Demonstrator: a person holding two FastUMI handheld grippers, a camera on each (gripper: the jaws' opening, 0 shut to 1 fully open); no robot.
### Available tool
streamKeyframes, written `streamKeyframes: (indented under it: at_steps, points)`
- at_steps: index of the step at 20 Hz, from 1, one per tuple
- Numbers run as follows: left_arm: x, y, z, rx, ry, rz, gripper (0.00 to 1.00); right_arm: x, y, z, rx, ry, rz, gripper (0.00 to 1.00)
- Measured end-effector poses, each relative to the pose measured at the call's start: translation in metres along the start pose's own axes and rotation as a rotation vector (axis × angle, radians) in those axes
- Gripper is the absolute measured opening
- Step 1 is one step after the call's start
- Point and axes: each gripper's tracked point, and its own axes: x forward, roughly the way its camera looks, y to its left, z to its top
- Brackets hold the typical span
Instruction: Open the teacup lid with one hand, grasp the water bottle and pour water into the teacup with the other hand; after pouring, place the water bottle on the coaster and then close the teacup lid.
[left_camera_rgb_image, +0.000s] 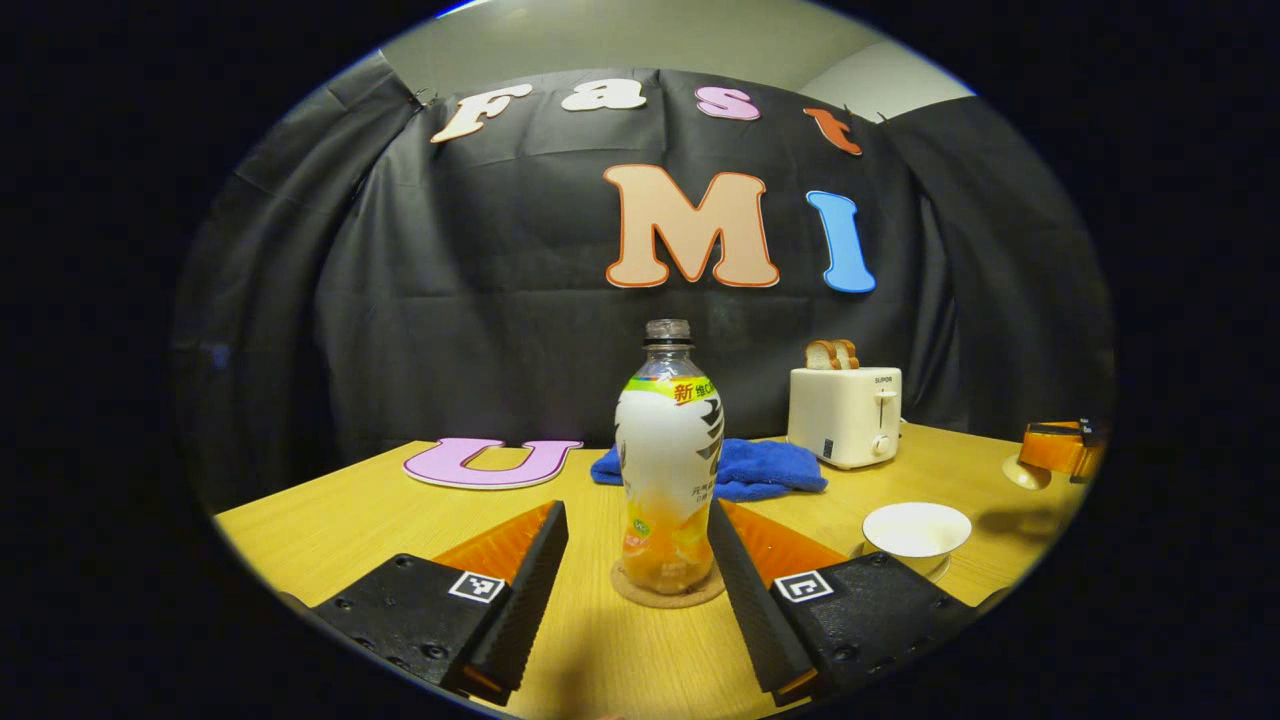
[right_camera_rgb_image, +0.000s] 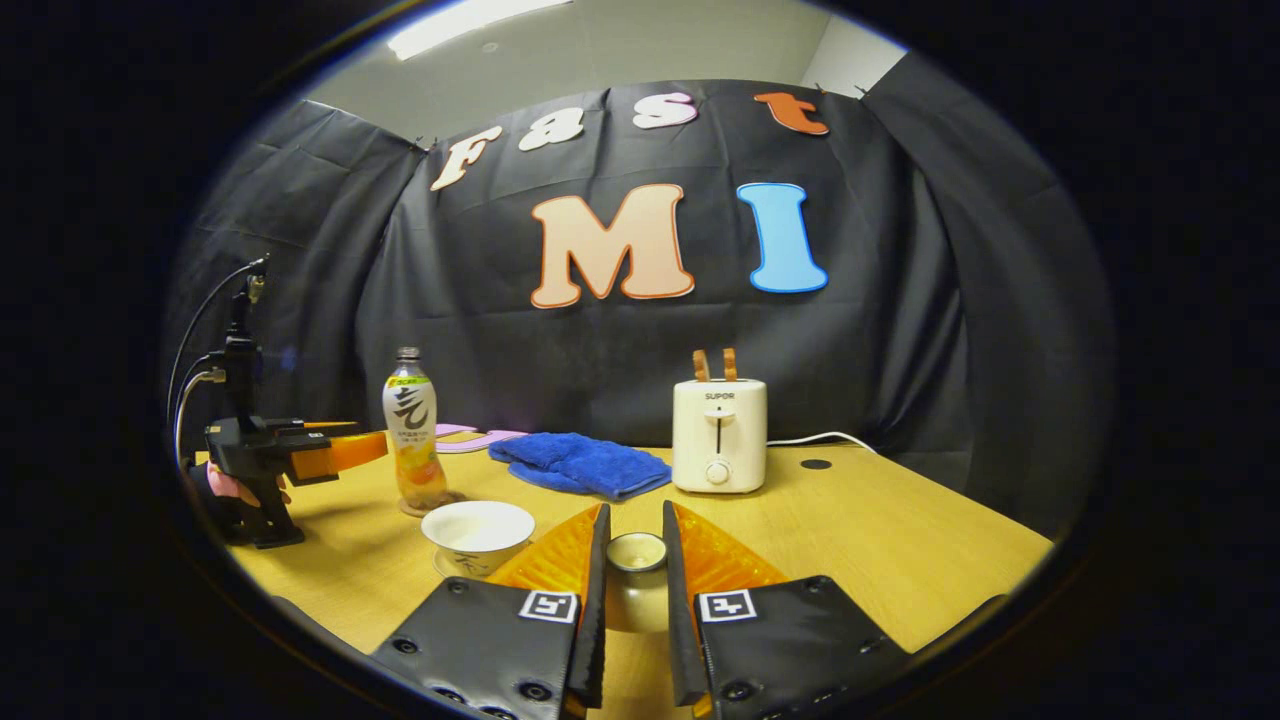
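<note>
The water bottle (left_camera_rgb_image: 668, 470) stands upright on a round cork coaster (left_camera_rgb_image: 668, 592), capped, with an orange and white label. My left gripper (left_camera_rgb_image: 636, 512) is open, one finger on each side of the bottle's lower half. The white teacup (left_camera_rgb_image: 916, 530) sits uncovered to the right. My right gripper (right_camera_rgb_image: 636, 552) is shut on the teacup lid (right_camera_rgb_image: 637, 590), held just above the table beside the teacup (right_camera_rgb_image: 477, 535). In the right gripper view the bottle (right_camera_rgb_image: 413, 430) and the left gripper (right_camera_rgb_image: 340, 452) show at far left. The right gripper (left_camera_rgb_image: 1060, 450) with the lid shows at the left gripper view's right edge.
A white toaster (right_camera_rgb_image: 719, 435) with bread slices stands at the back of the yellow wooden table (right_camera_rgb_image: 900, 540). A folded blue towel (right_camera_rgb_image: 580, 465) lies left of it, behind the bottle. A white cable (right_camera_rgb_image: 820, 438) runs from the toaster.
</note>
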Motion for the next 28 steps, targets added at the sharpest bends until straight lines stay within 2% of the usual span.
streamKeyframes:
  at_steps: [4, 10, 19, 28]
  points:
    - [-0.032, 0.028, 0.001, 0.002, 0.001, 0.095, 0.82, 0.010, 0.020, -0.001, 0.003, 0.003, 0.039, 0.29]
    - [-0.048, 0.056, 0.003, 0.009, 0.007, 0.216, 0.82, 0.031, 0.060, -0.003, 0.006, 0.007, 0.115, 0.31]
    - [-0.049, 0.057, 0.003, 0.009, 0.010, 0.220, 0.82, 0.054, 0.116, -0.007, 0.010, 0.023, 0.237, 0.31]
    - [-0.050, 0.057, 0.003, 0.008, 0.010, 0.220, 0.82, 0.068, 0.127, -0.023, -0.010, 0.123, 0.243, 0.31]
